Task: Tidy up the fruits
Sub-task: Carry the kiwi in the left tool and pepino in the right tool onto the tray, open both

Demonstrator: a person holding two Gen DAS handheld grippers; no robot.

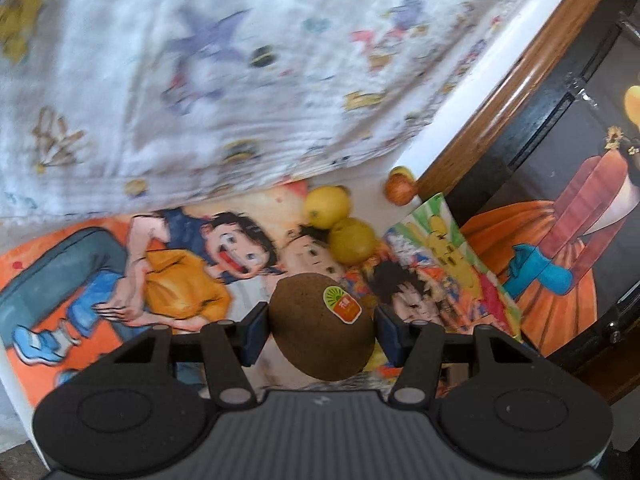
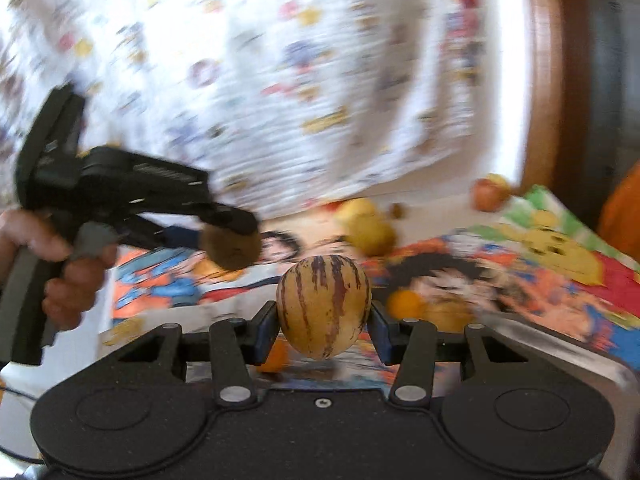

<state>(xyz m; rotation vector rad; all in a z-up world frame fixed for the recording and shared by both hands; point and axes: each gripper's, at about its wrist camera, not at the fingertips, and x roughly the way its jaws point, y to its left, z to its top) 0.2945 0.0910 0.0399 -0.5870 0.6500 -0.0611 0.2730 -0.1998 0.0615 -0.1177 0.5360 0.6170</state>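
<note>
- Left gripper [image 1: 322, 326]: jaws closed partway onto a kiwi [image 1: 322, 326], blue pads on both flanks, sticker side up. Fruit is off the surface, carried.
- Right gripper [image 2: 324, 320]: jaws closed to about the same width on a striped yellow fruit [image 2: 324, 306], purple streaks down its skin, also lifted.
- Ahead of my left jaws: two lemons [image 1: 340, 224] touching each other on the cartoon-print mat [image 1: 120, 264]; an apple [image 1: 400, 190] further ahead and to the right, near the wooden frame [image 1: 520, 68].
- From the right wrist view the left gripper sits ahead-left of my right jaws, kiwi visible at its tip. The two tools are near each other.
- Risk, as I judge it: both fruits are round and smooth-ish, held only at two narrow contact patches. Fast swing could roll one out; the heavy blur in the right view suggests speed.
- Risk: tools converging on the same drop zone, so a clash or a knocked fruit.
- Risk: releasing beside the lemons could nudge them rolling; the patterned cloth [image 1: 200, 80] hanging close ahead could snag a finger.
- Squeezing harder would bruise the kiwi.
</note>
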